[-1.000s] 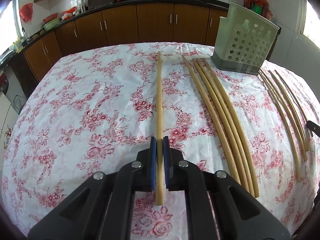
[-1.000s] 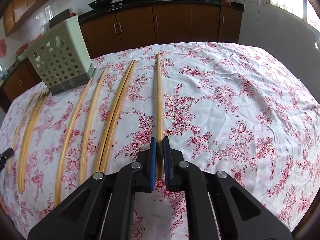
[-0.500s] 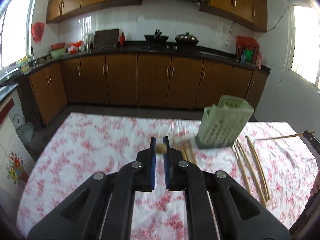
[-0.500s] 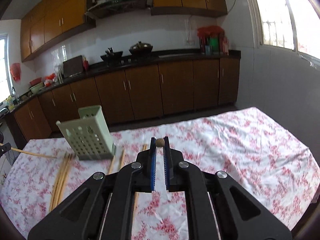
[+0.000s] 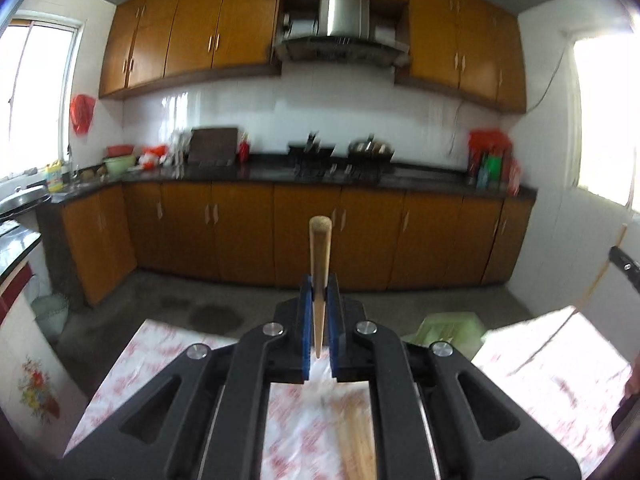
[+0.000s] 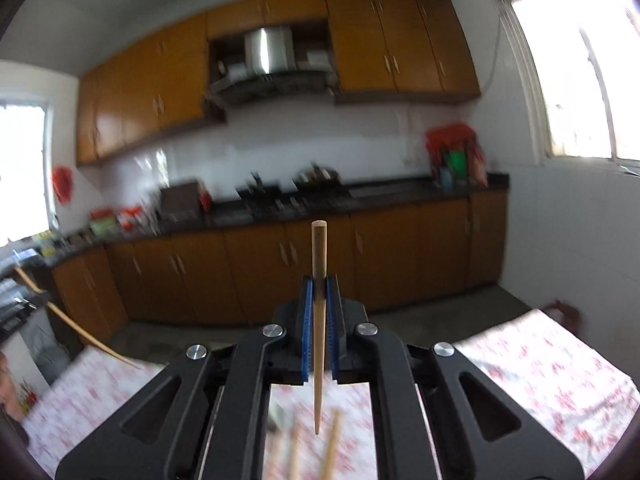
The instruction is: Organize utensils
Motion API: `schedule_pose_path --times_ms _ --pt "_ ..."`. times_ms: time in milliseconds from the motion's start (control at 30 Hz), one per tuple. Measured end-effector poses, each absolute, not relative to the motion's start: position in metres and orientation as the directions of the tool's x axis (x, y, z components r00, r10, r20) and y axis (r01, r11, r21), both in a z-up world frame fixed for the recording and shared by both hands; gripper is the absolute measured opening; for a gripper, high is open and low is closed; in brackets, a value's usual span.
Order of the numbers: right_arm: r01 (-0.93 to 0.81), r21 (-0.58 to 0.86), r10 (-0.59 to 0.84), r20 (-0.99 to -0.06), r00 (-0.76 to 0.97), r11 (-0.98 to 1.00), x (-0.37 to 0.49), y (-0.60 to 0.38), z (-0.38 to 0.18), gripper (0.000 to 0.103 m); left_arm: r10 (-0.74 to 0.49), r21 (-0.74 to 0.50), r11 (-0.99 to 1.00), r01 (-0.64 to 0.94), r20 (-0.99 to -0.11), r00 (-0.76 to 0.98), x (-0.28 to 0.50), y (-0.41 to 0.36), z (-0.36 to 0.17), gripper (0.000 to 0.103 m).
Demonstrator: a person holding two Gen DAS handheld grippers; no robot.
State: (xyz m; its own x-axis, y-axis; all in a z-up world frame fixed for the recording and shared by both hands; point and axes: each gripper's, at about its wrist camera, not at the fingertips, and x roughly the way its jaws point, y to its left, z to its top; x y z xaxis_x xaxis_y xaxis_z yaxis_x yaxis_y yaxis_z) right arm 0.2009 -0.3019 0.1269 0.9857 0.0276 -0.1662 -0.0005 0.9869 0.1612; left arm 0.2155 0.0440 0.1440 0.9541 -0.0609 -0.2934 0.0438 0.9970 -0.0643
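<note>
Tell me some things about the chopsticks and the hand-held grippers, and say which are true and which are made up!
1. The left hand-held gripper is shut on a chopstick. True.
2. The right hand-held gripper is empty. False: it is shut on a chopstick too.
3. The tablecloth is plain blue. False: it is white with red flowers.
4. A green basket stands on the table. True.
5. The kitchen cabinets are white. False: they are brown.

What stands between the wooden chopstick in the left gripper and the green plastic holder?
Nothing visible: the wooden chopstick is clamped in the left gripper, above the green plastic holder, whose top looks open.
</note>
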Motion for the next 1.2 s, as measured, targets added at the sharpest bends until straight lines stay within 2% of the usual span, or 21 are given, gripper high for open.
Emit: schedule_pose_path --times_ms 200,300,567,800,867,900,933,1000,1100,1200 --pt "-0.101 0.186 0.105 -0.013 0.994 0.977 0.199 -0.273 0.151 0.008 -0.162 -0.141 0.981 0.136 -0.187 0.969 0.211 0.018 0.181 0.008" --pt "-0.107 0.172 0.108 0.006 0.994 0.979 0.211 -0.261 0.142 0.008 -0.205 -0.157 0.972 0.176 -0.197 0.959 0.219 0.001 0.173 0.008" --pt "-0.097 0.175 0.125 -0.157 0.980 0.980 0.252 -0.250 0.093 0.008 -0.256 -0.164 0.963 0.212 -0.327 0.910 0.253 -0.031 0.126 0.008" --pt "-0.093 0.211 0.147 -0.252 0.957 0.973 0.261 -0.251 0.077 0.010 -0.258 -0.187 0.962 0.198 -0.386 0.886 0.272 -0.029 0.095 0.008" --pt "-0.093 0.205 0.145 -0.258 0.955 0.974 0.259 -0.251 0.079 0.025 -0.255 -0.197 0.962 0.191 -0.386 0.887 0.271 -0.026 0.094 0.011" --pt "-0.091 0.203 0.142 -0.255 0.956 0.975 0.257 -0.252 0.081 0.037 -0.259 -0.205 0.960 0.192 -0.382 0.887 0.271 -0.025 0.094 0.014" --pt "-0.090 0.202 0.140 -0.247 0.959 0.975 0.253 -0.253 0.083 0.040 -0.260 -0.211 0.959 0.191 -0.378 0.888 0.269 -0.023 0.094 0.020" --pt "-0.089 0.199 0.135 -0.233 0.963 0.976 0.247 -0.256 0.088 0.041 -0.257 -0.223 0.957 0.184 -0.361 0.897 0.263 -0.016 0.098 0.031" --pt "-0.070 0.208 0.115 -0.213 0.970 0.976 0.230 -0.266 0.095 0.044 -0.255 -0.237 0.954 0.182 -0.324 0.911 0.245 -0.003 0.105 0.039" --pt "-0.017 0.223 0.072 -0.241 0.968 0.975 0.211 -0.286 0.089 0.044 -0.251 -0.260 0.950 0.175 -0.294 0.922 0.223 0.012 0.111 0.045"
